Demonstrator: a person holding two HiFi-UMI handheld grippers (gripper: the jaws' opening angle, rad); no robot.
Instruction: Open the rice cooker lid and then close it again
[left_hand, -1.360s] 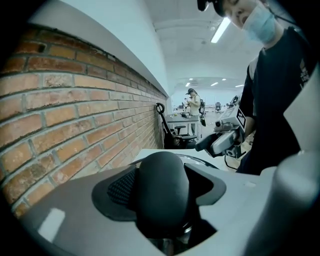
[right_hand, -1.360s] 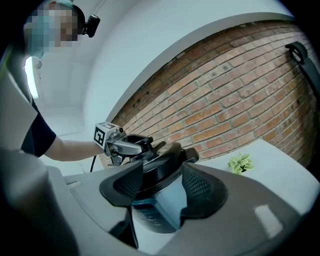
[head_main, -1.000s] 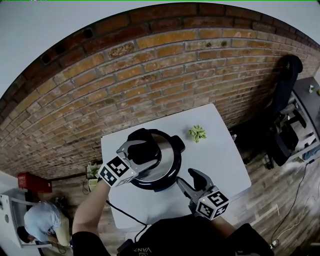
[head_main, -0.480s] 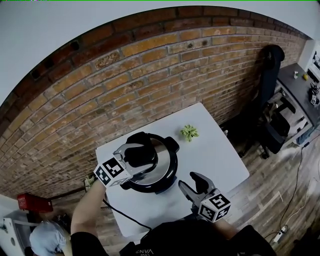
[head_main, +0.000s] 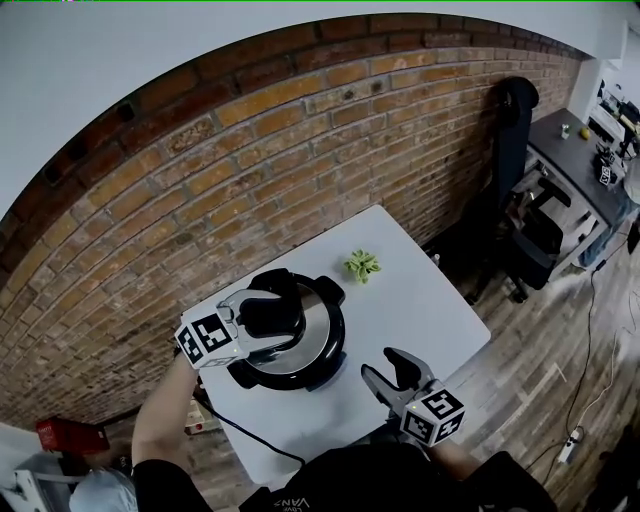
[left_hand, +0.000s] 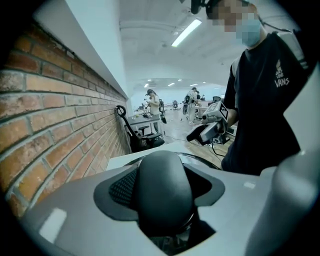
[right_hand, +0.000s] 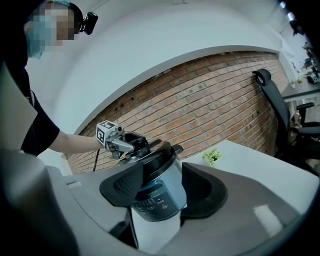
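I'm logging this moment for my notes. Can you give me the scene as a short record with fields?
surface: white table
appliance: rice cooker, lid resting on it
left tongs: shut on lid handle
right tongs: open, empty, apart from the cooker
also on table: green plant

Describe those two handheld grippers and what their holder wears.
Both the left gripper and right gripper have grey plastic bodies, black textured jaw pads and a white cube with black square markers. The person wears a black short-sleeved T-shirt.
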